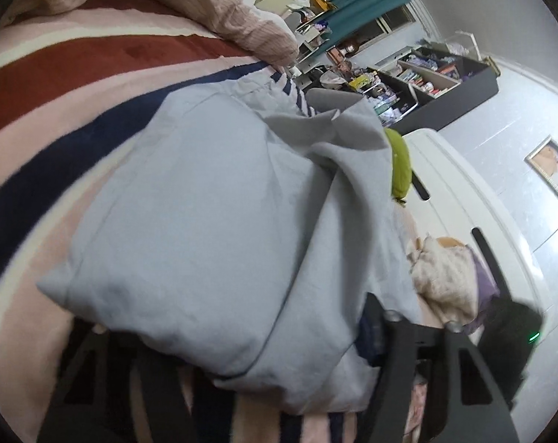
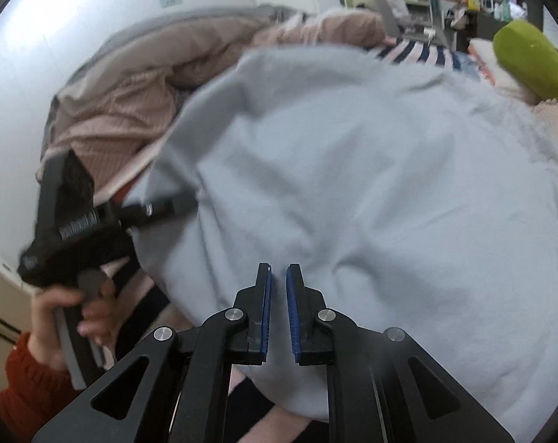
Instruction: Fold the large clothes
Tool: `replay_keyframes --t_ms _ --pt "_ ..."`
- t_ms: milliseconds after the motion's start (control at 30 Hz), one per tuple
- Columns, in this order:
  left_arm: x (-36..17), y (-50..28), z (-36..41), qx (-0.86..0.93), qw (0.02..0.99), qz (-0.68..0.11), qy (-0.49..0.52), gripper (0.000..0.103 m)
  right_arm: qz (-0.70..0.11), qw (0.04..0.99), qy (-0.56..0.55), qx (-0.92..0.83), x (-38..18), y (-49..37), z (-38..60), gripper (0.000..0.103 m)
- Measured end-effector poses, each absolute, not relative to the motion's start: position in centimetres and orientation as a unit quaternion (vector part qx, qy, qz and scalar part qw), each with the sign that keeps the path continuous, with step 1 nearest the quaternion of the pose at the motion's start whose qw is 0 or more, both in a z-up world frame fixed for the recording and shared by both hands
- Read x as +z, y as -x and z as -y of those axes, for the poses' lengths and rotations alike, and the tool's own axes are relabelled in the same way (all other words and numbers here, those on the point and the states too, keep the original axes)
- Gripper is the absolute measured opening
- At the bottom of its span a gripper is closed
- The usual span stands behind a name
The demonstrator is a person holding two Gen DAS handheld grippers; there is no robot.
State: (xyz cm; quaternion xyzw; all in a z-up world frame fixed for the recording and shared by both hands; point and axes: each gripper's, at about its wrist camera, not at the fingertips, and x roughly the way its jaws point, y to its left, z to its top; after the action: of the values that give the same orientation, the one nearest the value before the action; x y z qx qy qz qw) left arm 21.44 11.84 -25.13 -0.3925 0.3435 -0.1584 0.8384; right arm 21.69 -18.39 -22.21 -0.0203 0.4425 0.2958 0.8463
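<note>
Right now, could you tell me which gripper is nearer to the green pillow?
Right. The right gripper hovers over the light blue garment facing the green pillow; the left gripper is tucked under the garment's far edge.

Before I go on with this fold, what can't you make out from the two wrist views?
- Left gripper: left wrist view, jaws buried under the light blue garment; grip unknown.
- Garment type: both views, bunched and blurred.
- Right gripper: jaws nearly closed, narrow gap; any cloth pinched is unclear.

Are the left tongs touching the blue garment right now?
Touching. The right wrist view shows the left tongs running under the blue garment's edge, the cloth draped over the tips. The left wrist view agrees: fabric covers the fingers.
</note>
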Motion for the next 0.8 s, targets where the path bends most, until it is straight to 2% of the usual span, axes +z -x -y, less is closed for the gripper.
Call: replay_keyframes --t_ms 33,67,200,433,567,800 --pt "-24.7 -21.6 -11.7 -0.164 0.839 -0.340 0.392 0.043 -0.450 0.844 0.022 0.290 -23.1 -21.9 18.2 0.006" --pt "-24.3 -21.6 -11.4 -0.171 0.841 -0.337 0.387 0.032 -0.455 0.843 0.016 0.288 -23.7 -22.0 18.3 0.006" --pt "-21.0 -21.3 -9.5 -0.193 0.866 -0.310 0.342 0.023 -0.460 0.836 -0.045 0.297 -24.3 -23.0 19.6 0.006" --pt "-14.8 -21.1 -3.6 -0.232 0.903 -0.280 0.229 0.023 -0.413 0.852 -0.093 0.308 -20.6 -21.2 25.4 0.007" --pt "-13.1 -21.4 0.1 -0.255 0.906 -0.272 0.201 0.022 -0.386 0.868 -0.111 0.293 -18.8 -19.7 30.7 0.016" --pt "-11.4 -20.8 7.1 -0.307 0.906 -0.263 0.126 0.022 -0.369 0.880 -0.135 0.266 -18.8 -17.6 37.3 0.016"
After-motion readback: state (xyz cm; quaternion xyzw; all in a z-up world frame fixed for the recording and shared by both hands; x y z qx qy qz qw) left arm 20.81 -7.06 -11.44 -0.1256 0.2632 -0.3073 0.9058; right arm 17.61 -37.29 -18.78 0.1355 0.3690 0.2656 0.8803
